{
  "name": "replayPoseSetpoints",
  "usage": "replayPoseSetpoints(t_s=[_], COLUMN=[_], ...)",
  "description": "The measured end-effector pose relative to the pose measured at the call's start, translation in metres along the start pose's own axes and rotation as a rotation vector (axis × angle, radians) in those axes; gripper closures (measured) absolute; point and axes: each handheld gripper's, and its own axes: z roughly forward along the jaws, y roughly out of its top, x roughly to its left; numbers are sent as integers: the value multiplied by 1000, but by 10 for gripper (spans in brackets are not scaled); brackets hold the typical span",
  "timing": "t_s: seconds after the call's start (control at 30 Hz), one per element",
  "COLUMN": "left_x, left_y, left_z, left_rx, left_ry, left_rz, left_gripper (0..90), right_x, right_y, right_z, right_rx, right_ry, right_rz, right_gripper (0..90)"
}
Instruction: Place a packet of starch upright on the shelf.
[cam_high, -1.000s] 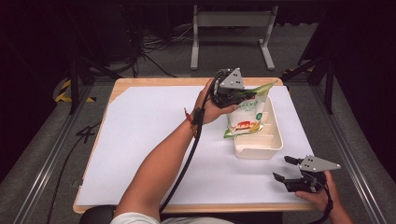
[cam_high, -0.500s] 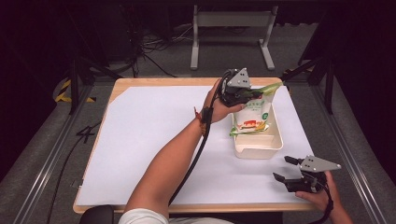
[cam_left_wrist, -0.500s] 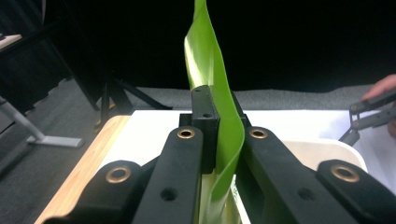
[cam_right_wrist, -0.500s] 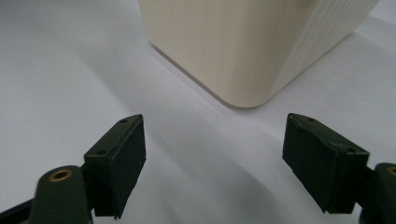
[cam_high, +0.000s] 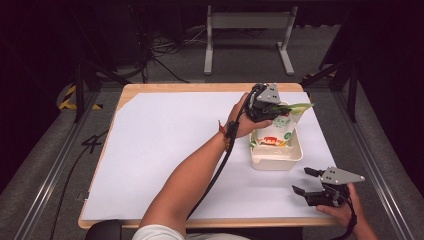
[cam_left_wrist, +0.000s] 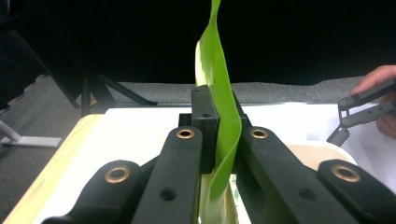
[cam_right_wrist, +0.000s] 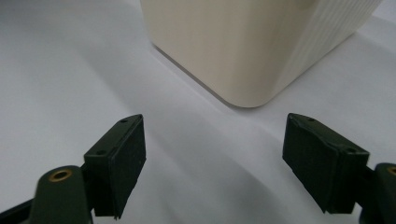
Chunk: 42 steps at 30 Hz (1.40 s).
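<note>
A white snack bag (cam_high: 277, 131) with a green top edge and a red label hangs into the cream bin (cam_high: 276, 161) at the table's right side, its lower end inside the bin. My left gripper (cam_high: 281, 107) is shut on the bag's green top seam (cam_left_wrist: 223, 126), which stands pinched upright between the two black jaws. My right gripper (cam_high: 303, 181) rests open near the table's front right edge, just in front of the bin. In the right gripper view its gripper (cam_right_wrist: 215, 163) has nothing between the pads, and the bin's rounded corner (cam_right_wrist: 243, 56) lies just ahead.
White paper (cam_high: 165, 150) covers the wooden table (cam_high: 150, 89). A metal stand (cam_high: 247, 35) and cables lie on the floor behind. A black cable (cam_high: 215, 172) trails along the left forearm. Dark frame rails run along both sides of the table.
My left gripper has carried the bag to the right and downward, so the bag now hangs lower into the bin. The right gripper has stayed where it was.
</note>
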Motion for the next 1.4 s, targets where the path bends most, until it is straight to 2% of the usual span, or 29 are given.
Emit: replayPoseSetpoints(t_s=[0.07, 0.17, 0.3, 0.43, 0.77, 1.17, 1.37, 1.4], left_x=[0, 1, 5, 6, 6, 4, 2, 2], left_y=[-3, -11, -20, -24, -27, -22, -11, -11], left_z=[4, 6, 4, 1, -1, -3, -5, -5], left_rx=[11, 20, 10, 20, 27, 89, 200, 200], left_ry=[-5, -10, -11, -6, -23, -13, -10, -10], left_rz=[2, -20, -49, -54, -60, -29, 39, 39], left_gripper=[885, 884, 881, 881, 876, 857, 835, 829], right_x=[0, 0, 0, 0, 0, 0, 1, 1], right_y=[0, 0, 0, 0, 0, 0, 0, 0], right_z=[0, 0, 0, 1, 1, 1, 1, 1], right_rx=[0, -1, 0, 2, 6, 5, 5, 5], right_ry=[1, 2, 1, -1, -1, -3, -3, -3], right_rz=[0, 1, 1, 0, -1, -4, -6, -6], right_gripper=[212, 212, 212, 212, 211, 212, 211, 211])
